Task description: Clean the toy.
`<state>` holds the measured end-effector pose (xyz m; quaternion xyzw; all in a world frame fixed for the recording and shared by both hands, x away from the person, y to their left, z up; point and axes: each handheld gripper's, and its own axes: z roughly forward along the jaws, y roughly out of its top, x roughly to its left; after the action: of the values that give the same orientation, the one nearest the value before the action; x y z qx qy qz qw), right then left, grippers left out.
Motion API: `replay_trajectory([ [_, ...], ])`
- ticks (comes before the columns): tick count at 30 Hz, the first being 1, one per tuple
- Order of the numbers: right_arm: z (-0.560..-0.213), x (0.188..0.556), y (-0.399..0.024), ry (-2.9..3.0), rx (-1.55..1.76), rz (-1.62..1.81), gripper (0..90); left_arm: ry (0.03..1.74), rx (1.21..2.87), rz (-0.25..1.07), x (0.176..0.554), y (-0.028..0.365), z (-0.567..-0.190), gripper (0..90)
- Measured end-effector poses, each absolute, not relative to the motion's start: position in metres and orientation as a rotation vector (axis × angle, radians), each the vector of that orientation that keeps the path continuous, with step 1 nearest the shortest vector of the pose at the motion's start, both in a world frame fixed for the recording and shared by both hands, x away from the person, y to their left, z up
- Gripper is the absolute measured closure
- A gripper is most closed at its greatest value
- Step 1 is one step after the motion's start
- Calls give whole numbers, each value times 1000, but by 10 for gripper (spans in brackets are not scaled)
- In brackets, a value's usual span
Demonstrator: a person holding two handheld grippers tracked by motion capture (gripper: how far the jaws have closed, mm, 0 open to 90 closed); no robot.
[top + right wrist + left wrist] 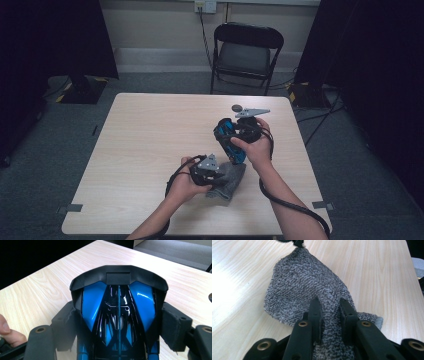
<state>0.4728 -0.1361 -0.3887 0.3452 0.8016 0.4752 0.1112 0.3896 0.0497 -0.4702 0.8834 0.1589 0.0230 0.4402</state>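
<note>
Gripping grey cloth (312,285), left hand-held gripper (329,312); right hand-held gripper (120,325) clamps blue toy car (117,307).

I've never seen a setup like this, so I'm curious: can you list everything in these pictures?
Toy car: 1, blue and black, held above the table's right half.
Cloth: 1, grey knit, near the table's front edge, one end lifted.
Small round thing: 1, grey, on the table behind the car; too small to identify.
Table: 1, light wood.
Folding chair: 1, black, beyond the table.
Wall socket: 1, pale, cable plugged in.
Left gripper: 1, black, shut on the cloth.
Right gripper: 1, black, shut on the toy car.
Hands: 2, holding the grippers.
</note>
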Motion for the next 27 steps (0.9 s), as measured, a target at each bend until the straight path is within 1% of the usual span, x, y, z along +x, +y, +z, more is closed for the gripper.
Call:
replay_trajectory([
  [8, -386, 467, -141, 2360, 984, 1411, 255, 482, 2193, 135, 402, 76, -465, 752],
  [14, -393, 460, -145, 2376, 969, 1393, 255, 554, 2161, 190, 415, 96, -454, 752],
  [20, -405, 453, -147, 2403, 952, 1366, 255, 579, 2131, 226, 424, 103, -444, 752],
  [27, -410, 446, -147, 2417, 934, 1369, 255, 596, 2101, 235, 430, 102, -436, 752],
])
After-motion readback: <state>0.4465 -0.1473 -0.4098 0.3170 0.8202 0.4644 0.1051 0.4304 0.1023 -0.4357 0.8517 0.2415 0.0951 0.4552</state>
